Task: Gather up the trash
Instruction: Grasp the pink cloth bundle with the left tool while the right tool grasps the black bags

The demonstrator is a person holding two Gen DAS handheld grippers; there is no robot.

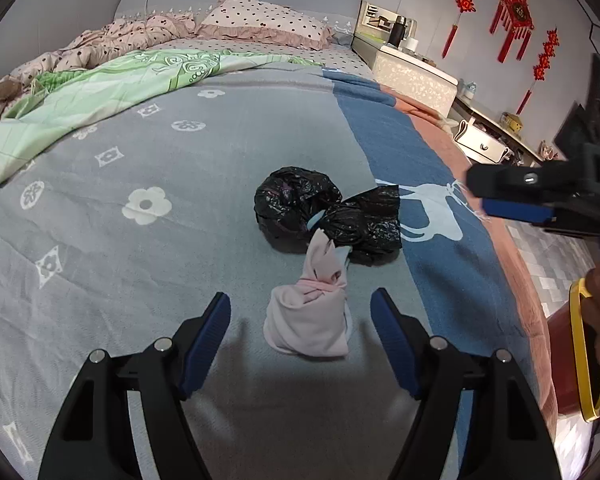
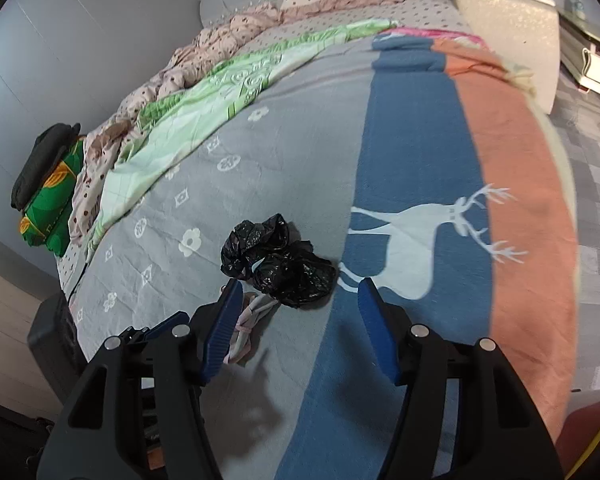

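Observation:
A knotted pink plastic bag point(image 1: 308, 320) lies on the grey bedspread point(image 1: 140, 260). Two crumpled black plastic bags point(image 1: 328, 216) lie just beyond it, touching each other. My left gripper point(image 1: 302, 308) is open and empty, its jaws standing on either side of the pink bag, just above the bed. My right gripper point(image 2: 298, 292) is open and empty, above the bed near the black bags point(image 2: 280, 260). The pink bag point(image 2: 246, 328) shows partly behind its left finger. The right gripper also shows at the right of the left wrist view point(image 1: 520, 196).
A red bin with a yellow rim point(image 1: 580, 352) stands on the floor at the bed's right edge. A green quilt point(image 1: 80, 96) and pillows point(image 1: 260, 20) lie further up the bed. A white nightstand point(image 1: 416, 76) stands to the right. Folded clothes point(image 2: 48, 184) sit at the bed's left.

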